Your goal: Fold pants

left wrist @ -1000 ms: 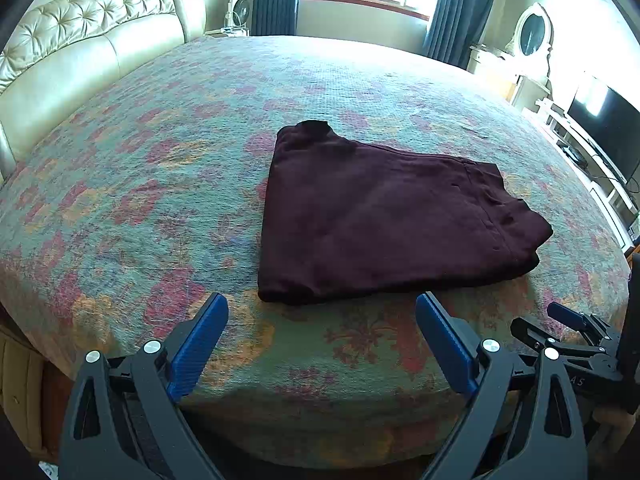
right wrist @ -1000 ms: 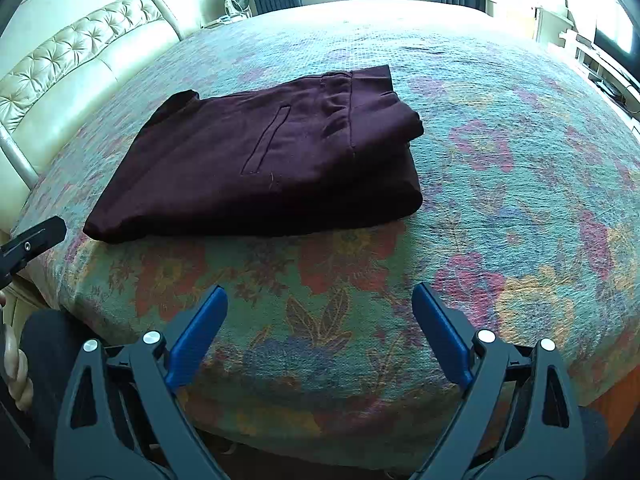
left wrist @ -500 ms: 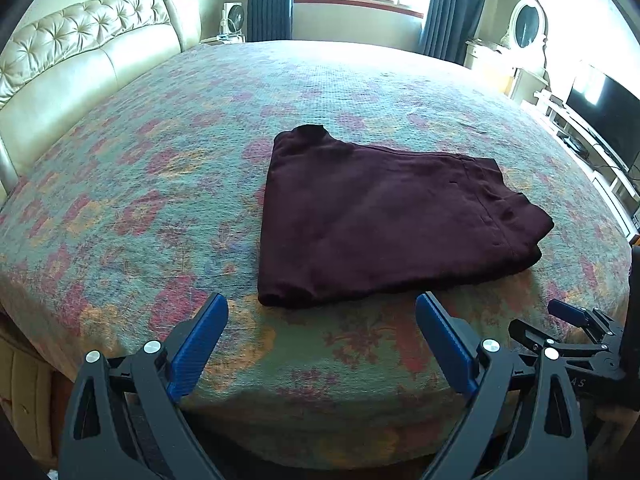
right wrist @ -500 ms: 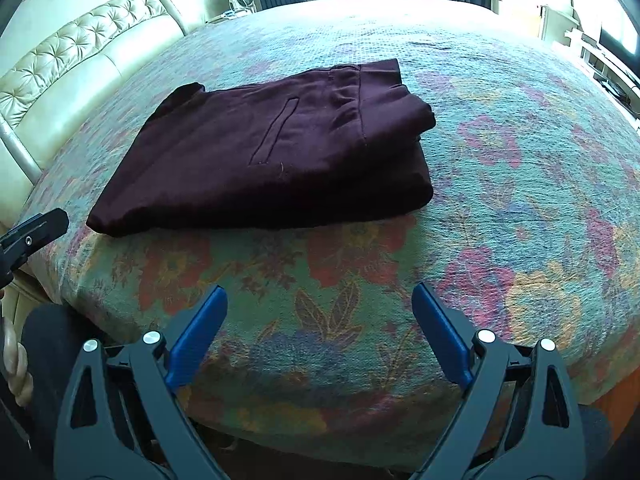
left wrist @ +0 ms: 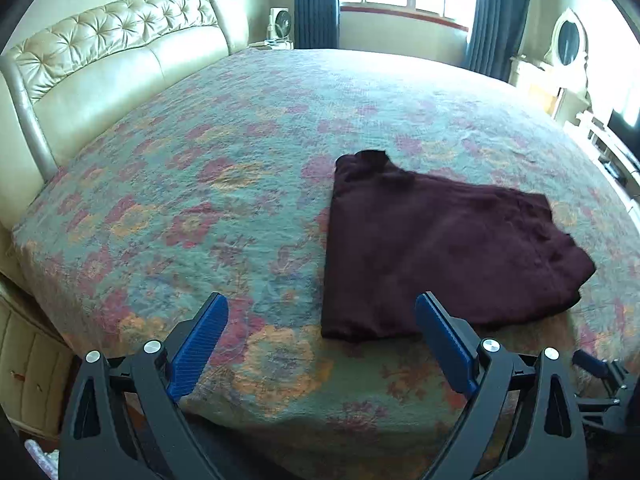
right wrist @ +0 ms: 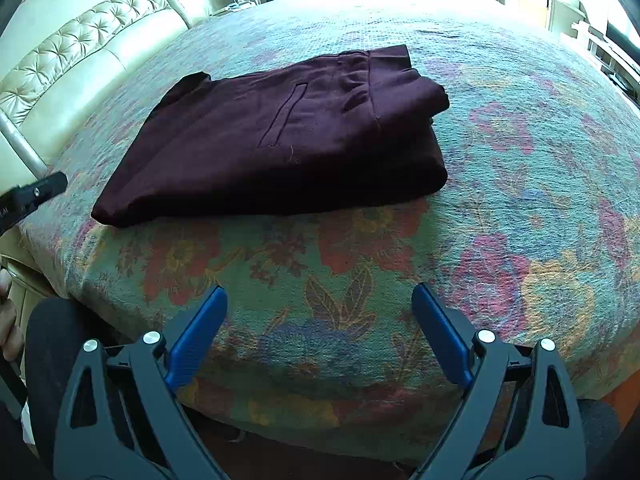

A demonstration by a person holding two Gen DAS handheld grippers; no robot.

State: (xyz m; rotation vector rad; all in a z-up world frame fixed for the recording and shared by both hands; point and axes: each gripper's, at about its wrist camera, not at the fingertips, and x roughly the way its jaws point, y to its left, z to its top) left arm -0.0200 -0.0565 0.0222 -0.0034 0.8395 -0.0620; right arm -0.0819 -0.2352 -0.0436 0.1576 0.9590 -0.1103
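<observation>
Dark maroon pants (left wrist: pixel 436 248) lie folded into a compact stack on the floral bedspread (left wrist: pixel 224 184), near the bed's front edge. In the right wrist view the pants (right wrist: pixel 288 136) show a welt pocket and the waistband on top. My left gripper (left wrist: pixel 320 340) is open and empty, hovering over the bed's front edge just short of the stack's near left corner. My right gripper (right wrist: pixel 320 332) is open and empty, over the front edge and well short of the stack. Each gripper shows at the edge of the other's view.
A tufted cream headboard (left wrist: pixel 100 64) runs along the left. Beyond the bed are a window with blue curtains (left wrist: pixel 316 0), a small fan (left wrist: pixel 279 26) and a dresser with a mirror (left wrist: pixel 568 40). A TV stand (left wrist: pixel 616 152) is on the right.
The left gripper has swung to the left, so the pants sit further right in its view. The right gripper has edged slightly closer to the stack. Both stay open; the pants have not moved.
</observation>
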